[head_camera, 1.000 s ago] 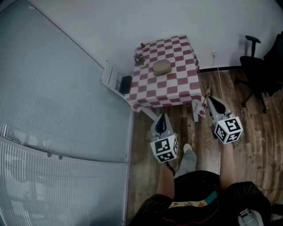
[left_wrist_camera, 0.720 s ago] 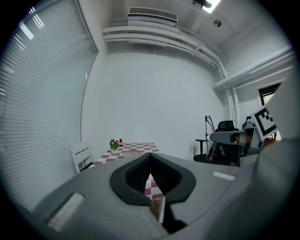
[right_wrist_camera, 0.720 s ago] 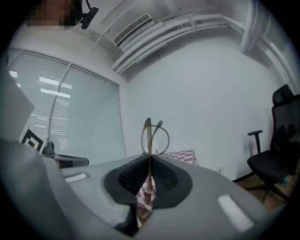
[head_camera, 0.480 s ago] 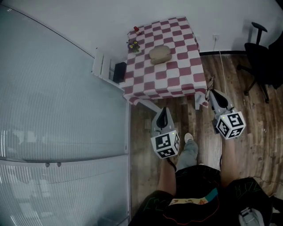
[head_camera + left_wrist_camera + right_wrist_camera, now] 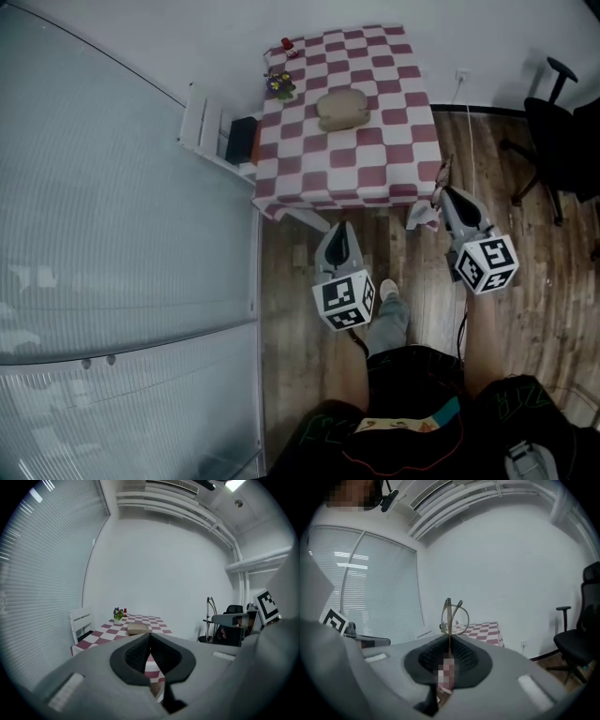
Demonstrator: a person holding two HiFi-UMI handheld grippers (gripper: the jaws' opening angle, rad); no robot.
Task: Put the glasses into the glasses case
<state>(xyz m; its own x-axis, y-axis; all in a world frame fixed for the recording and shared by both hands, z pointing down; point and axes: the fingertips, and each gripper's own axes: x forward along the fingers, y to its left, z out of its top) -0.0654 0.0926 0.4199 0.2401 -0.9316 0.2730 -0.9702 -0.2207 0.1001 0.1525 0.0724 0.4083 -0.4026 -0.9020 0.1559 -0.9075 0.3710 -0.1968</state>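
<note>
A tan glasses case (image 5: 342,109) lies shut on the red-and-white checked table (image 5: 394,155); the left gripper view shows the case (image 5: 138,628) ahead on the cloth. My right gripper (image 5: 441,190) is shut on thin-rimmed glasses (image 5: 452,617), which stick up from its jaws; in the head view the glasses (image 5: 441,174) hang at the table's near right corner. My left gripper (image 5: 338,236) is shut with nothing in it and hovers over the floor short of the table's front edge.
A small flower pot (image 5: 278,84) and a red item (image 5: 287,44) stand at the table's far left corner. A white chair (image 5: 208,131) stands left of the table. A black office chair (image 5: 562,122) is at the right. Window blinds (image 5: 112,244) run along the left.
The table and case have shifted up and closer in the head view as the person walks toward it. Both grippers stay shut, the right one keeping the glasses.
</note>
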